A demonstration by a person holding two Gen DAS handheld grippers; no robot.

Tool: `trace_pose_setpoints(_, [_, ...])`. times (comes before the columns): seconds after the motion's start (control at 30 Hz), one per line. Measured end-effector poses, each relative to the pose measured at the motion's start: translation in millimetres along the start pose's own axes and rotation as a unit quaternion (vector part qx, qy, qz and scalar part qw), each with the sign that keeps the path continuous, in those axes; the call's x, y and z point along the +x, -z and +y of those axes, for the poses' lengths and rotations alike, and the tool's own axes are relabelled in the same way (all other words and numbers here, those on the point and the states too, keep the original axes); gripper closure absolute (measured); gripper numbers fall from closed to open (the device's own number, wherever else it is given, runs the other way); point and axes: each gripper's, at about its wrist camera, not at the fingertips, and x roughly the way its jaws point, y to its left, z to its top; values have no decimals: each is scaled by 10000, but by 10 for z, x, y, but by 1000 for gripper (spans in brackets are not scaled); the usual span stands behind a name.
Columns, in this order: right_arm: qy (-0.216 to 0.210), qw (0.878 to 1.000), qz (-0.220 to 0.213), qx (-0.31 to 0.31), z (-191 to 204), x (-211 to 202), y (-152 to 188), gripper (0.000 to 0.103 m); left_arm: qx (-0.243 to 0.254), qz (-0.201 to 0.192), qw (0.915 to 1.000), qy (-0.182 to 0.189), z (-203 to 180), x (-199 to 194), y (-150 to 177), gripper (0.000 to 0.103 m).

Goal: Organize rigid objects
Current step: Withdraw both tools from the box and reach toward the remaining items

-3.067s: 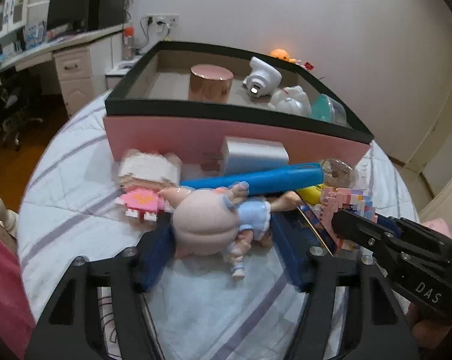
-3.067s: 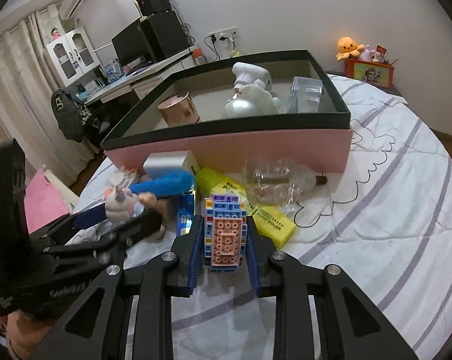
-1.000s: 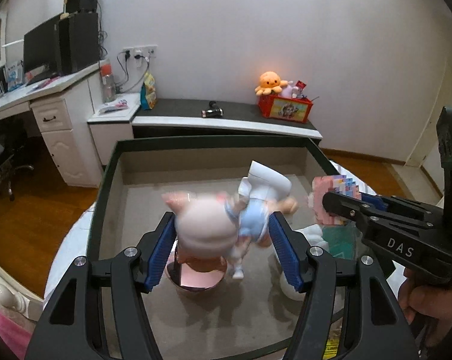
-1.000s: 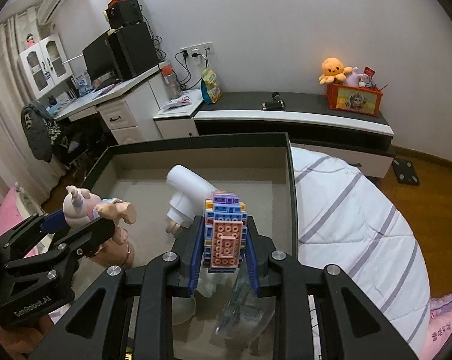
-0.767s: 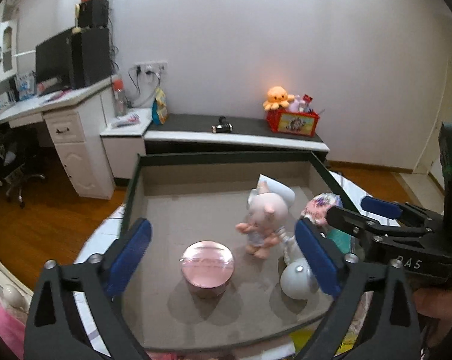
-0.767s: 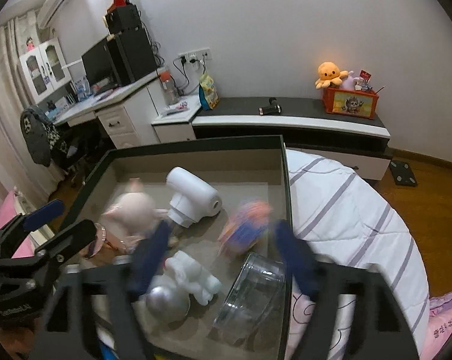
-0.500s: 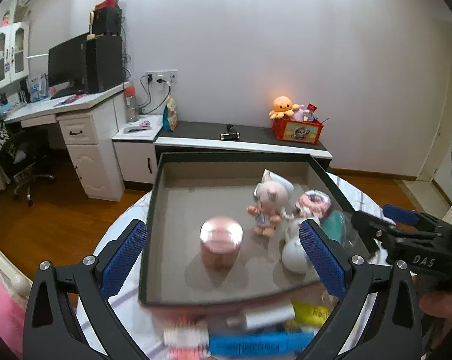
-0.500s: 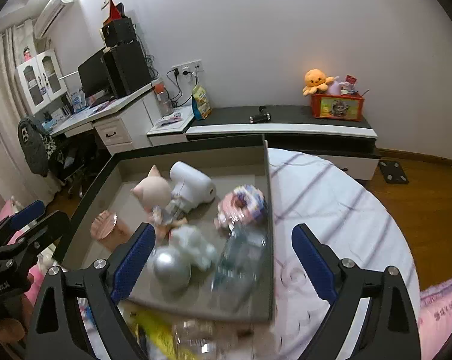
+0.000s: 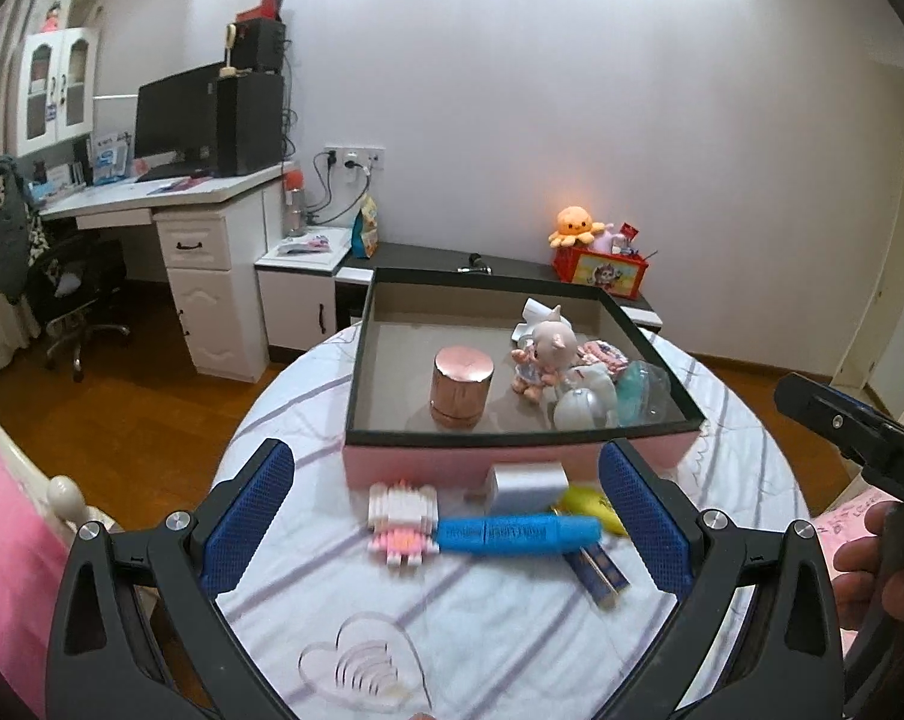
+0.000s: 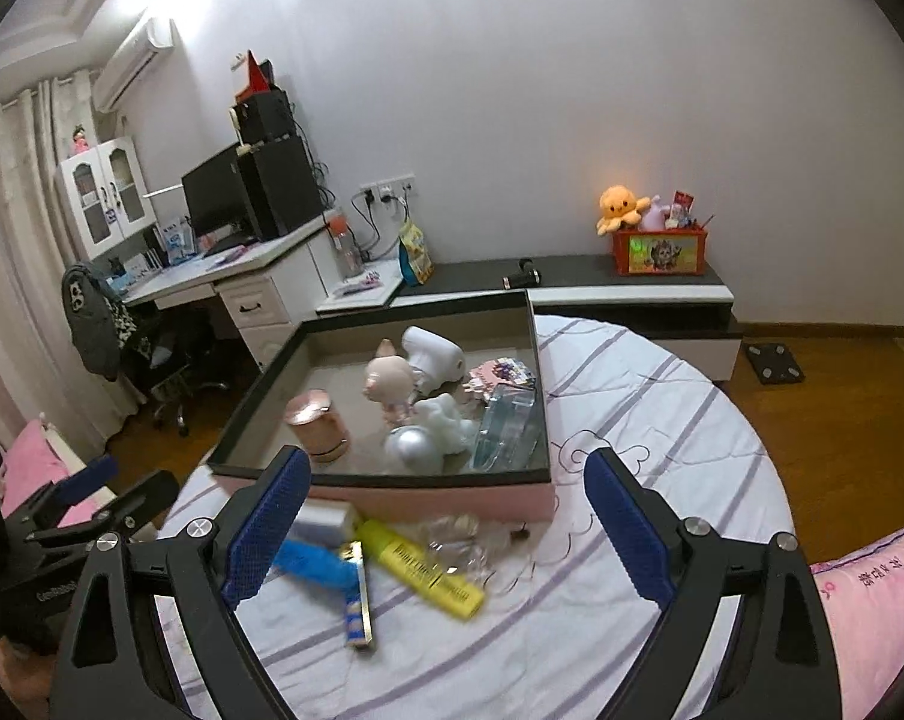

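Both hand-held grippers, left (image 9: 446,525) and right (image 10: 446,519), gape empty; next, grasp the blue tube (image 9: 517,534) by the box (image 9: 511,462).

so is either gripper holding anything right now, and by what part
Nothing is held. The left gripper and right gripper have both just opened wide, with nothing between their jaws.

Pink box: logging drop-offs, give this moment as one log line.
left tool: open, empty | right tool: open, empty | pig doll: in pink box
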Motion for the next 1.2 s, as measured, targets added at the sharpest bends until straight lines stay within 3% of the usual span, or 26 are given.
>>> trace_pose_setpoints(0.47, [38,9997,-188,-139,204,-730,512,9,-43,-324,9994,-113,-73,-750,321,0])
trace_pose_setpoints(0.9, [9,9999,-74,-147,220,-758,641,9,12,-275,9996,-59,-126,-832,423,0])
trace_pose_setpoints(1.2, [76,9999,60,-135,186,-653,675,9,-48,-83,9999,-106,-72,-680,482,0])
